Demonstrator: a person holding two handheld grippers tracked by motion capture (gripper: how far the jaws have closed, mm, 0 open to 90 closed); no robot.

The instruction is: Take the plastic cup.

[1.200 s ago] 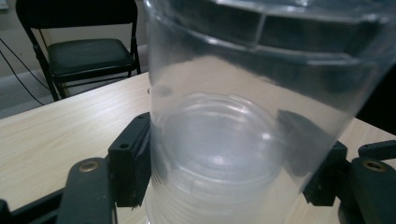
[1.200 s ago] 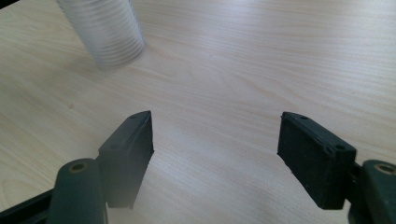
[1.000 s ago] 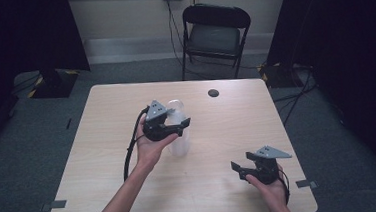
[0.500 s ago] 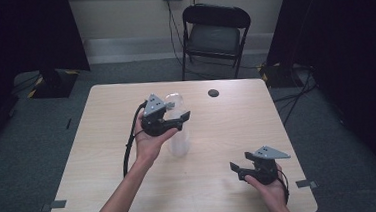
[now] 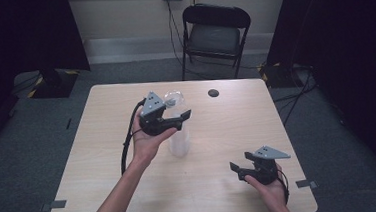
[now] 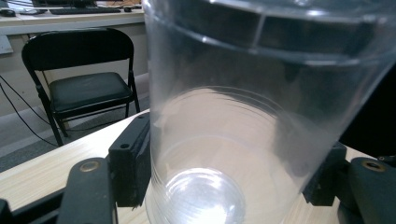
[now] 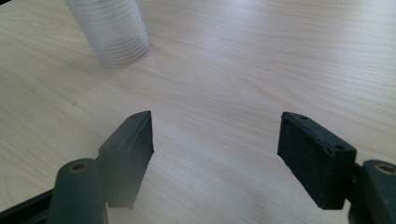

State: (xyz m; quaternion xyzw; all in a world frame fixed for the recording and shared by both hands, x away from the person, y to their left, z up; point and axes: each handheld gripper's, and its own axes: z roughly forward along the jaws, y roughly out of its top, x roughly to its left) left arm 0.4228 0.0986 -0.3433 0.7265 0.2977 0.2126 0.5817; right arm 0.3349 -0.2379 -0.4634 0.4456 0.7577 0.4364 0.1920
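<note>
A clear plastic cup (image 5: 178,136) stands tall at the table's middle, its ribbed base (image 7: 114,32) on the wood in the right gripper view. My left gripper (image 5: 177,114) is raised at the cup's upper part. In the left gripper view the cup (image 6: 243,93) sits between the jaws, both pressing its sides, so my left gripper (image 6: 229,172) is shut on it. Whether it is one cup or a nested stack I cannot tell. My right gripper (image 5: 240,165) rests low near the front right, open (image 7: 217,149), with bare wood between its jaws.
A small black disc (image 5: 213,92) lies on the table (image 5: 104,157) at the back right. A black folding chair (image 5: 214,34) stands behind the far edge. Dark curtains flank the room, and cables run along the floor.
The left gripper has risen slightly and shifted right with the cup's top, so the clear column looks taller. The right gripper has stayed in place.
</note>
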